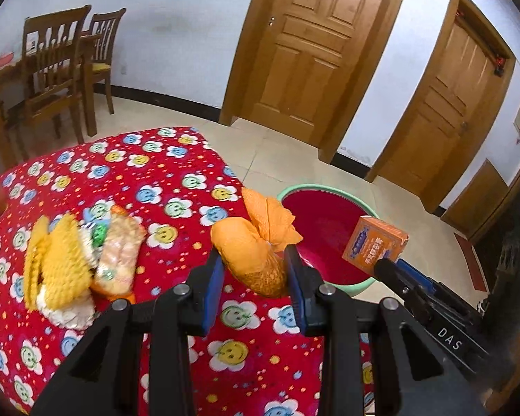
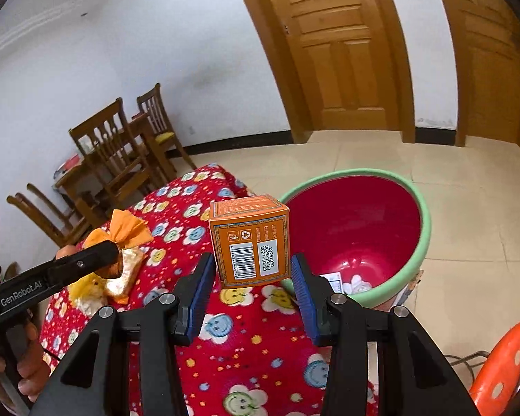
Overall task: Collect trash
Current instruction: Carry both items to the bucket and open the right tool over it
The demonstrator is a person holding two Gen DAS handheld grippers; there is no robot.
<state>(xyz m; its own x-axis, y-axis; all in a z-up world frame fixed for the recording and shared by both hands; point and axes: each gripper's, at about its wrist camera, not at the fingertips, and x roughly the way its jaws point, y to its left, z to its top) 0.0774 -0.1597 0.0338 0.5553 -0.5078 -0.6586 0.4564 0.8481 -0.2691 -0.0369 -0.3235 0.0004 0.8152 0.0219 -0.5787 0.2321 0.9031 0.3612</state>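
**Two tools, two pieces of trash, one basin at the tabletop's edge**

The left tool (image 1: 254, 270) grips an orange mesh-wrapped bundle (image 1: 249, 253) between its blue pads, the bundle's crumpled orange paper top fanning out above the fingers. In the right wrist view the same left tool (image 2: 116, 258) enters from the left edge, held in a person's hand (image 2: 24, 367), its black finger crossing the bundle (image 2: 128, 230) over the tabletop.

The right tool (image 2: 251, 274) is clamped on a small orange box (image 2: 249, 242), barcode and date label facing the camera, the box tilted slightly between the blue pads. It hangs above the tabletop's near edge, just beside the rim of a basin. From the left wrist view the box (image 1: 374, 244) appears over the basin's red interior, pinched at the tip of the right tool (image 1: 386, 265).

The basin (image 2: 423, 228), red inside with a green rim, stands on the tiled floor against the tabletop; some white scraps lie at its bottom.

A red cloth printed with smiling flowers covers the tabletop (image 1: 163, 173). On it, left of the bundle, rests a heap of yellow and clear snack wrappers (image 1: 76, 263), blurred in the frame.

Wooden chairs (image 1: 55, 69) and panelled doors (image 1: 305, 48) line the wall beyond. An orange plastic stool (image 2: 502, 371) shows at lower right.
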